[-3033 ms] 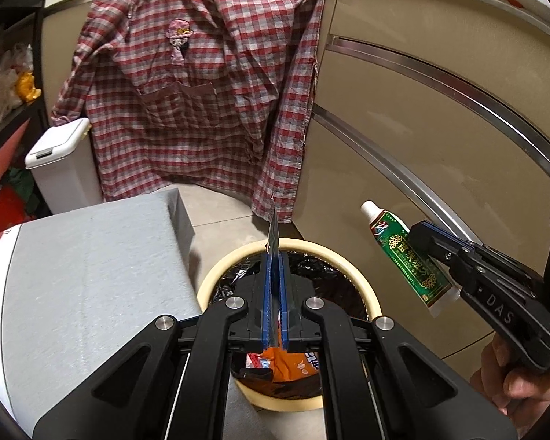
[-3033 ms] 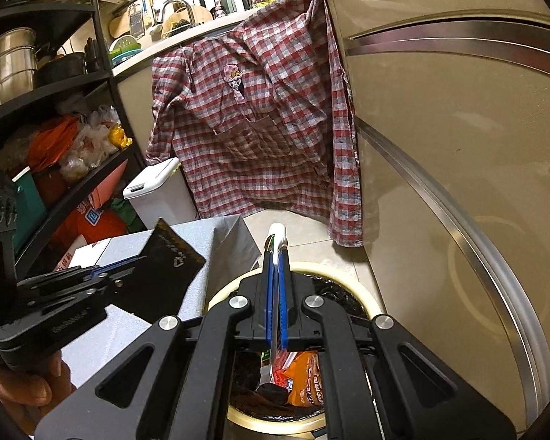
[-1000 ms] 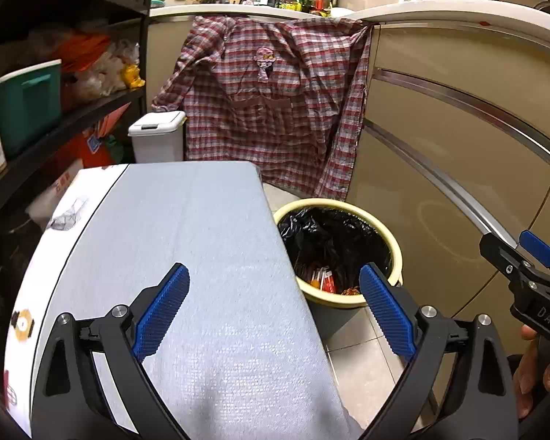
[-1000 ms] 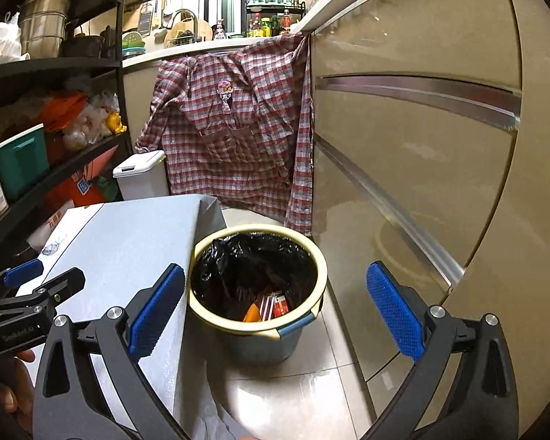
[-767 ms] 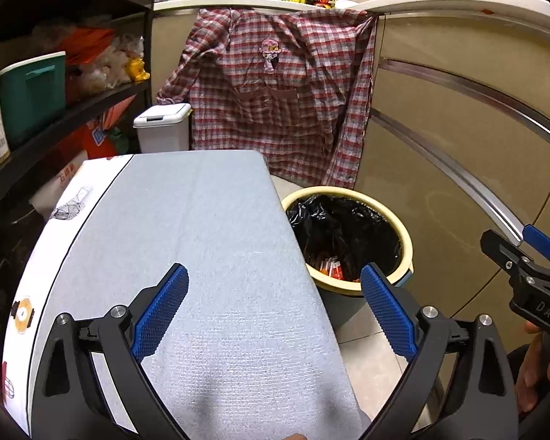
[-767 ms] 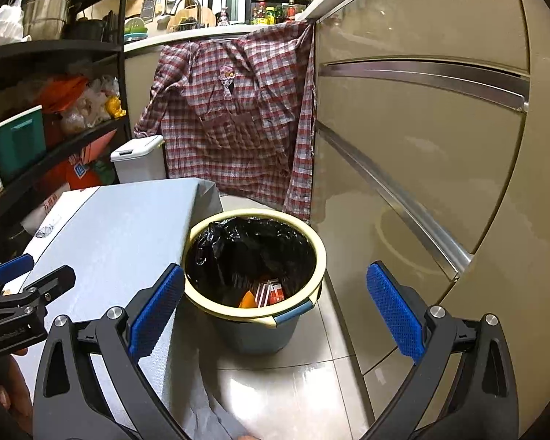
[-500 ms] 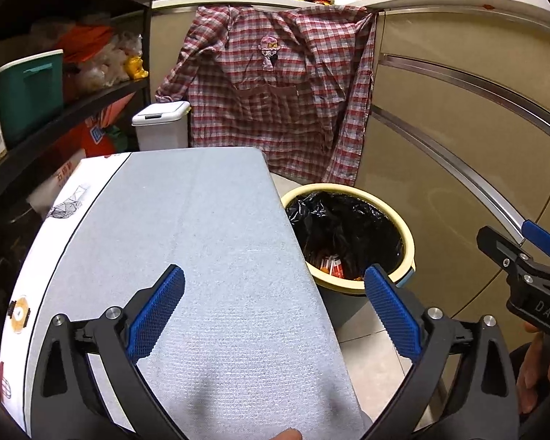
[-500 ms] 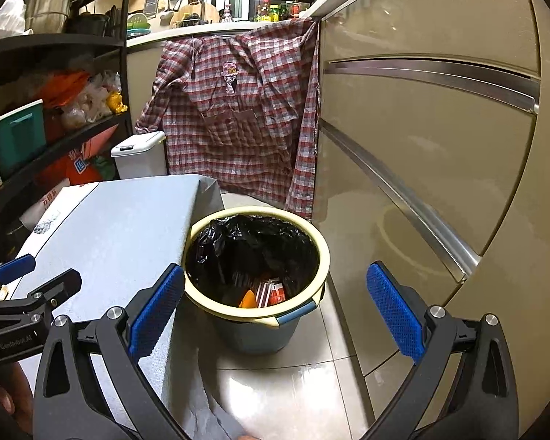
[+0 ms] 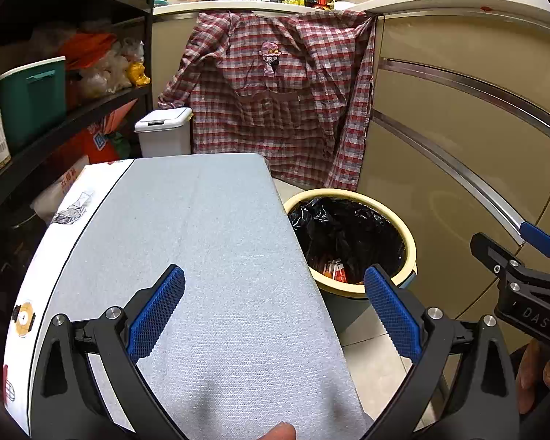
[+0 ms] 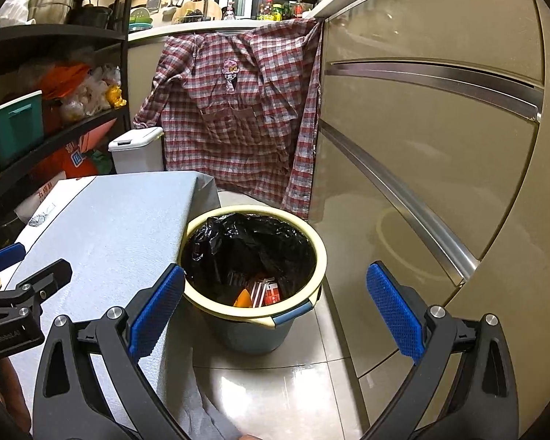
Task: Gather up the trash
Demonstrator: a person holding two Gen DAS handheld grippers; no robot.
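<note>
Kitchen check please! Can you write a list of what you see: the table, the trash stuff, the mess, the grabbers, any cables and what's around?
Surface: table under a grey cloth, nothing on the part in view.
Job's things: bin with black liner stands on the floor beside the table; orange and red wrappers inside.
Clutter: nothing seen on the floor.
Grippers: left gripper open, empty, over the table; right gripper open, empty, facing the bin.
Cables: nothing seen.
Surroundings: plaid shirt hangs from the counter; white lidded bin; shelves with bags; beige cabinets.
</note>
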